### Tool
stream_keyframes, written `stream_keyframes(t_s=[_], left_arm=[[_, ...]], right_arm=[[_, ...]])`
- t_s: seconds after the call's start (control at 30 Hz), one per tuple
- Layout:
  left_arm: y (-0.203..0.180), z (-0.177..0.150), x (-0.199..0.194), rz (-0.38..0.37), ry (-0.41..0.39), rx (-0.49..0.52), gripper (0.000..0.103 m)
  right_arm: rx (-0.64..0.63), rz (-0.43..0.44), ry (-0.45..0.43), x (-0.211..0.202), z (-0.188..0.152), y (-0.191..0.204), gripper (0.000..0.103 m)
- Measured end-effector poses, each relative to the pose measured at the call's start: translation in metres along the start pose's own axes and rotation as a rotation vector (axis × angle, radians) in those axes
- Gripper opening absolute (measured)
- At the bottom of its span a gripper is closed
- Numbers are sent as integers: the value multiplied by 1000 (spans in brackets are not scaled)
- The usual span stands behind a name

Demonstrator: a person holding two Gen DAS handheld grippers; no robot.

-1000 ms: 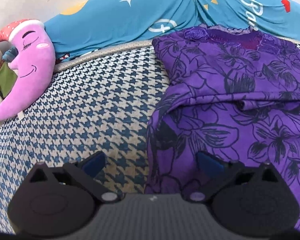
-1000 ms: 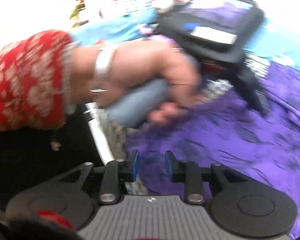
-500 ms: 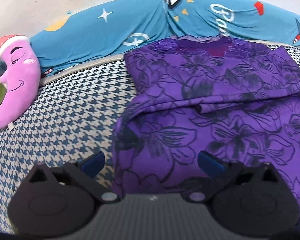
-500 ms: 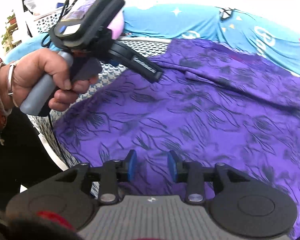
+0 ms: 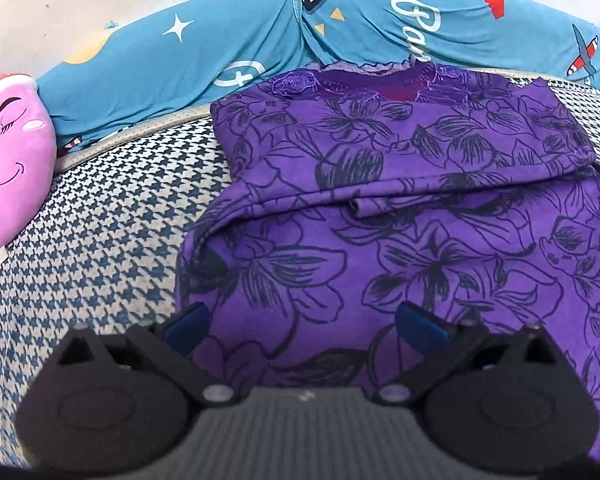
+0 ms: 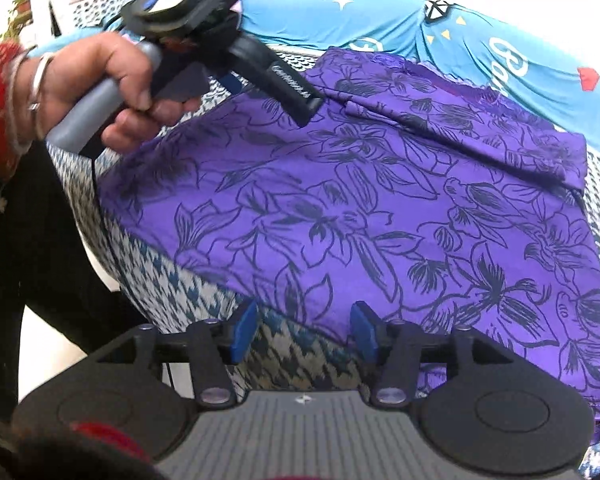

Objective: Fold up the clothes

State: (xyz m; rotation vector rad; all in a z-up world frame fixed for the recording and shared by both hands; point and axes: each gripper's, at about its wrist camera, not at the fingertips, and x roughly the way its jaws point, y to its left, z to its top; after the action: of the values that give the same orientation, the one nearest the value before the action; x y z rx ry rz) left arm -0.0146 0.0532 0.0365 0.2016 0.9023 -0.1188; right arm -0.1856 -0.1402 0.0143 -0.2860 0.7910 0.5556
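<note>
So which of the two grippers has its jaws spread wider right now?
The left gripper: its blue pads stand far apart over the purple garment, while the right gripper shows a narrower, opening gap.

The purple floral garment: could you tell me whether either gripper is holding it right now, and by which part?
Nothing is held. The left gripper is open above the purple floral garment; the right gripper's jaws are opening at its near hem, gripping no cloth.

Bare houndstooth bed (image 5: 100,232) lies open left of the purple dress (image 5: 400,220), up to the pink moon pillow (image 5: 16,152) at the left edge. The blue bolster (image 5: 260,40) walls off the far side, touching the dress's neckline. A narrow bare strip, seemingly the bed's front edge (image 6: 300,344), stays clear near the right hand-held gripper (image 6: 304,330), whose jaws are opening with nothing between them.
</note>
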Motion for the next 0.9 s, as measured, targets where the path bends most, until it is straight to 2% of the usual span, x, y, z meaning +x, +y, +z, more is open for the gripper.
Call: stream_keyframes(t_s=[0.37, 0.4, 0.47, 0.5, 0.67, 0.77, 0.9], left_arm=[[-17, -8, 6, -29, 25, 9, 103], [-18, -8, 6, -31, 26, 12, 103], [-19, -9, 7, -32, 26, 15, 103], [-18, -10, 8, -28, 28, 14, 103], [-15, -14, 12, -19, 50, 9, 103], [-16, -16, 15, -14, 58, 20, 103], [-20, -19, 16, -9, 58, 30, 103]], right_arm=[[-216, -151, -28, 14, -5, 24, 52], [-214, -149, -30, 15, -4, 24, 48], [-224, -146, -43, 14, -2, 24, 31], [-229, -148, -48, 13, -1, 25, 8], [-205, -91, -4, 0, 1, 18, 8], [-211, -94, 4, 0, -1, 19, 9], [-170, -85, -6, -6, 3, 14, 21]])
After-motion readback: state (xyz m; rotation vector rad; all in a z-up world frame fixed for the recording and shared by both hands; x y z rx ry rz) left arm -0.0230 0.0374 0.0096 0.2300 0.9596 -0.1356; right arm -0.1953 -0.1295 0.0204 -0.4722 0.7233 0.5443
